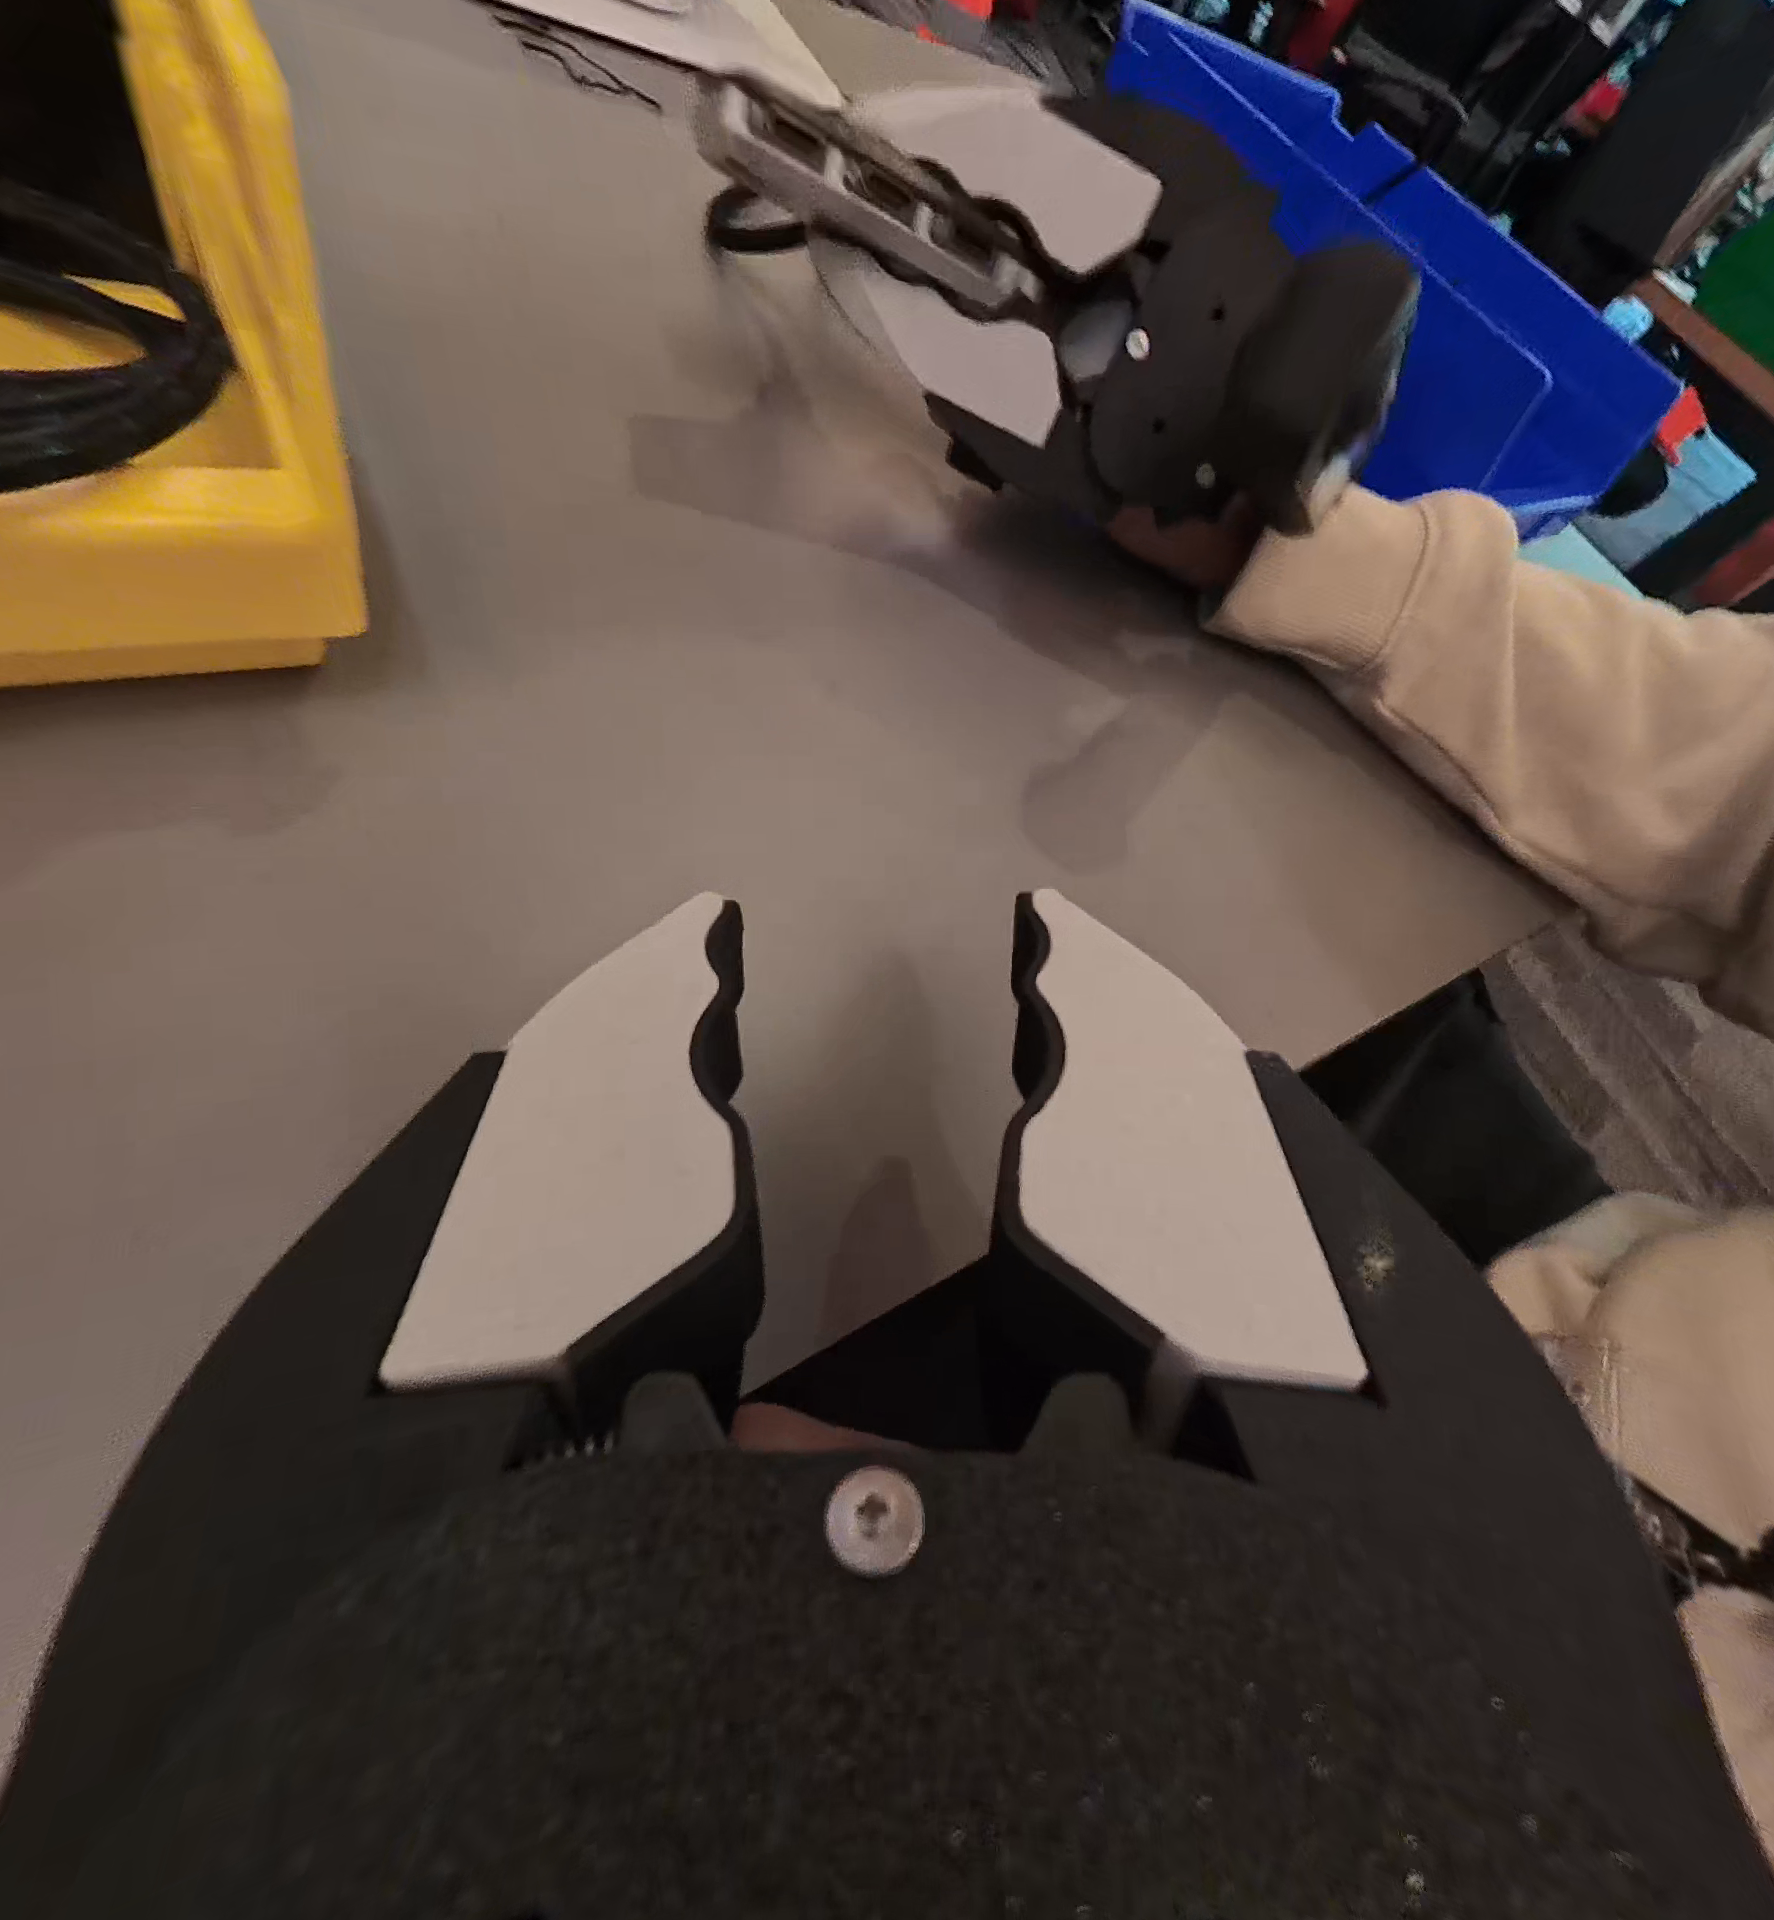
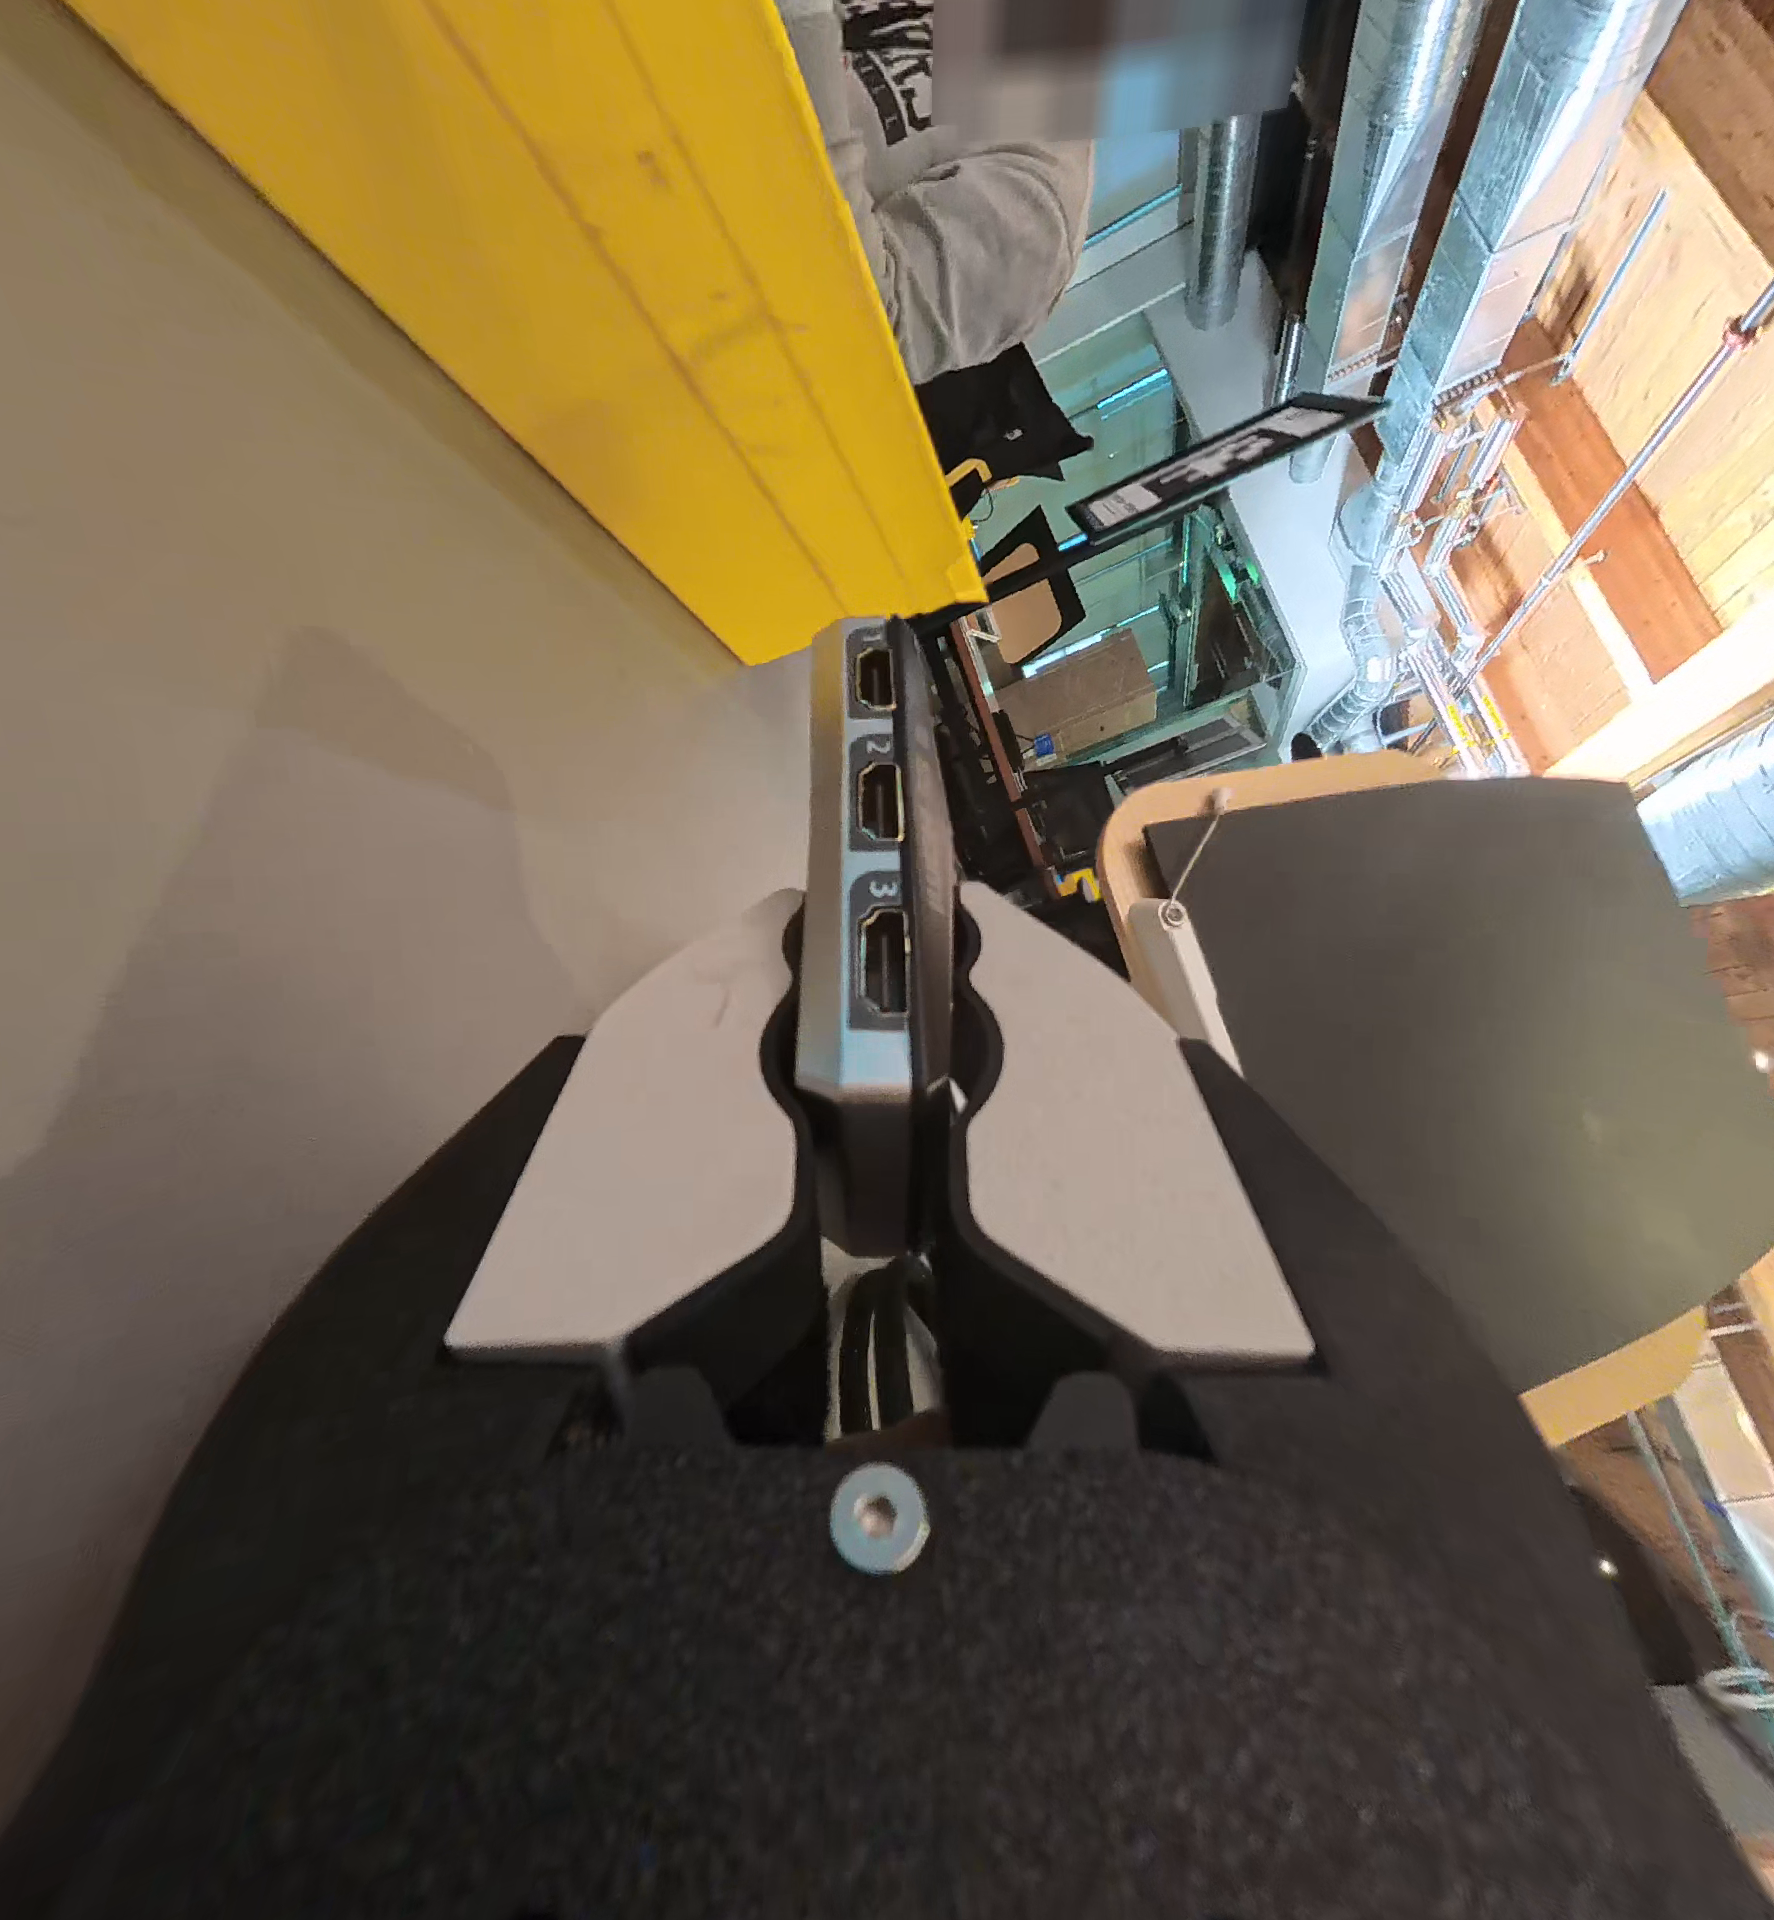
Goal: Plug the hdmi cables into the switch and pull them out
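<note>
My right gripper is shut on a silver HDMI switch, clamping its near end. The switch stands on edge and its three ports face me, all empty. In the left wrist view the same gripper holds the switch a little above the grey table at the far right. A black lead hangs under the switch. My left gripper is open and empty over the table's near part. Black cables lie coiled in a yellow bin at the left.
A blue bin stands behind the right gripper at the table's far right. A person's beige sleeve reaches across the right table edge. The yellow bin's wall runs close beside the switch in the right wrist view. Across from one pair of fingers to the other is roughly 25 cm.
</note>
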Available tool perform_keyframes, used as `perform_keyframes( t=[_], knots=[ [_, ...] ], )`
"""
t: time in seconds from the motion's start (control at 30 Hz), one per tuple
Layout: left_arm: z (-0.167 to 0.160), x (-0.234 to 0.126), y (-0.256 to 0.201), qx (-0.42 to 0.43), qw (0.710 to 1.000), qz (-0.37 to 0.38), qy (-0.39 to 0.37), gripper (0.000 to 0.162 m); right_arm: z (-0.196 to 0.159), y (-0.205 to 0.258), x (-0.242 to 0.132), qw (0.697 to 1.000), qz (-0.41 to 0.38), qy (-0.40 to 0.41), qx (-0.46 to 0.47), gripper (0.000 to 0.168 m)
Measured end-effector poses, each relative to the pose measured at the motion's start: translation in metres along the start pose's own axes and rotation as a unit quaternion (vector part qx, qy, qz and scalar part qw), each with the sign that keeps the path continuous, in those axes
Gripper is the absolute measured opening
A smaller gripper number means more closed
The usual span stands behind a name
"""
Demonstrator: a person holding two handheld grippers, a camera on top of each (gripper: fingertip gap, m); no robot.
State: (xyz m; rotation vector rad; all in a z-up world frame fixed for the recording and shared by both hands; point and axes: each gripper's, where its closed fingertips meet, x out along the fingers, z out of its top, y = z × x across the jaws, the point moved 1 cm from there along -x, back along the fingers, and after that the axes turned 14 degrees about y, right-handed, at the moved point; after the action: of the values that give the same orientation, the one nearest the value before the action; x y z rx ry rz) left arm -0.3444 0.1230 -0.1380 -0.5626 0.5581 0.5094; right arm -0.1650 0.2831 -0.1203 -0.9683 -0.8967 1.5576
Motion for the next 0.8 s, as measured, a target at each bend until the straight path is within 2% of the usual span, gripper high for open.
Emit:
perform_keyframes(
  t=[0.2,0.37,0.47,0.53,0.67,0.8],
  knots=[
    [0.039,-0.026,0.068,-0.102,0.985,0.111,-0.088,0.047,0.005,0.009,-0.002,0.999,0.0,-0.006,-0.036,0.022],
    [0.059,-0.031,0.121,-0.227,0.959,0.123,-0.12,0.046,0.002,0.005,-0.002,1.0,0.005,-0.005,-0.012,0.023],
    [0.06,-0.026,0.14,-0.273,0.947,0.132,-0.106,0.036,0.001,0.006,-0.001,1.0,0.006,-0.004,-0.019,0.023],
    [0.063,-0.026,0.144,-0.279,0.946,0.125,-0.11,0.018,0.001,0.008,-0.001,1.0,0.006,-0.003,-0.028,0.022],
    [0.069,-0.036,0.141,-0.274,0.947,0.111,-0.124,0.011,0.001,0.008,-0.001,1.0,0.008,-0.003,-0.026,0.022],
    [0.093,-0.06,0.126,-0.194,0.959,0.126,-0.161,0.008,0.0,0.006,-0.001,1.0,0.009,-0.004,-0.019,0.022]
  ],
)
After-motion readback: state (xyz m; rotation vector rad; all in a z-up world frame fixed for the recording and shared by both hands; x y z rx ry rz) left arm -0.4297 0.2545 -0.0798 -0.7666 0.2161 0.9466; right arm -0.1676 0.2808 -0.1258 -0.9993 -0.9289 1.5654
